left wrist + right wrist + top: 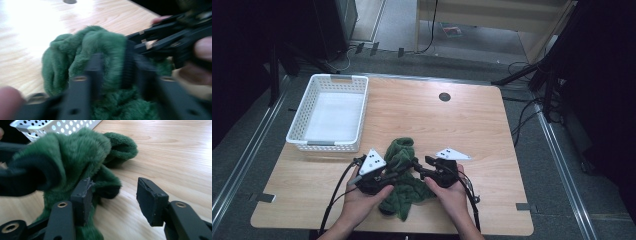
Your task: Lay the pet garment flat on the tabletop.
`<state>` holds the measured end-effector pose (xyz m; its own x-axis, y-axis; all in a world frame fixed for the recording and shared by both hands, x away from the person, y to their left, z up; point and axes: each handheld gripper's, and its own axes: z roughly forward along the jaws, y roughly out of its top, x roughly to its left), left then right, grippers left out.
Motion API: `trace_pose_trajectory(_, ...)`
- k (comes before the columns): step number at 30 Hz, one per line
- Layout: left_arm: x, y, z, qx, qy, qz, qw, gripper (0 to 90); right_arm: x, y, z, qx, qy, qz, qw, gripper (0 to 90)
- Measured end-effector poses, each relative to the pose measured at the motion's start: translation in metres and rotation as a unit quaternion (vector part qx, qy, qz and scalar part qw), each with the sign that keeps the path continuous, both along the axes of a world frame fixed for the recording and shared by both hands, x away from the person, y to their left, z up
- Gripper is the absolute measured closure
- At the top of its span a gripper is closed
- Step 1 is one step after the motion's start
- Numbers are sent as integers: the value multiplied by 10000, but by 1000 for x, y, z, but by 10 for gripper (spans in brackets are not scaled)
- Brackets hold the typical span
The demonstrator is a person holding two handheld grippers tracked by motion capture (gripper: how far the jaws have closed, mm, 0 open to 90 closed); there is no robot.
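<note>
A crumpled green fleece cloth (401,151) lies on the wooden table (447,127) near its front edge. My left gripper (403,169) comes in from the left and is shut on a raised fold of the cloth (75,55), which bulges between its two jaws (112,66). My right gripper (421,168) faces it from the right and stands open (115,195). Its left pad (82,195) touches the cloth (75,152), its right pad is over bare wood, and nothing lies between them. In the left gripper view the right gripper (172,40) shows close beside the fold.
A white perforated basket (326,144) stands empty at the table's back left, and its corner (50,127) is just behind the cloth. A dark round cable hole (444,96) is at the back centre. Cables trail from both grippers over the front edge.
</note>
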<state>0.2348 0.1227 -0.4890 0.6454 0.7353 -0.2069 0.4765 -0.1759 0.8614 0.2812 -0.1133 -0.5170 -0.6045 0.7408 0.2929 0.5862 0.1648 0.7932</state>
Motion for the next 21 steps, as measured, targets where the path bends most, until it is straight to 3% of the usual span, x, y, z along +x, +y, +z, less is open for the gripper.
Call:
trace_pose_trajectory(4, 3, 26, -5, -238, 215, -36, 9995, 822, 12, 14, -4, 22, 145, 8, 9999, 451)
trace_pose_trajectory(7, 3, 44, -13, -522, 433, 18, 9977, 834, 21, 24, -10, -62, 366, 54, 9993, 472)
trace_pose_trajectory(8, 3, 50, -14, -600, 484, 41, 9970, 836, 23, 29, -12, -174, 460, 129, 9987, 542)
trace_pose_trajectory(9, 4, 55, -16, -654, 530, 80, 9964, 838, 23, 32, -13, -213, 439, 254, 9985, 670)
trace_pose_trajectory(11, 5, 66, -16, -733, 548, 199, 9956, 841, 18, 34, -9, -303, 104, 358, 9988, 795)
trace_pose_trajectory(13, 6, 73, -15, -774, 550, 294, 9951, 845, 14, 30, -3, -149, -69, 299, 9994, 820)
trace_pose_trajectory(15, 10, 79, -13, -875, 563, 398, 9938, 848, 9, 15, 12, -17, -506, 32, 9987, 823)
trace_pose_trajectory(16, 10, 79, -13, -875, 563, 398, 9938, 849, 9, 15, 12, -17, -506, 32, 9987, 823)
trace_pose_trajectory(18, 12, 78, -9, -938, 535, 342, 9936, 849, 7, 1, 22, 79, -743, -81, 9972, 823)
trace_pose_trajectory(19, 14, 76, -5, -931, 475, 267, 9942, 849, 4, -14, 34, 172, -1026, -118, 9945, 822)
trace_pose_trajectory(20, 16, 74, 0, -952, 412, 197, 9944, 849, 4, -14, 34, 172, -1026, -118, 9945, 822)
trace_pose_trajectory(21, 17, 71, 5, -1026, 331, 114, 9941, 849, 2, -21, 40, 197, -1200, -125, 9925, 821)
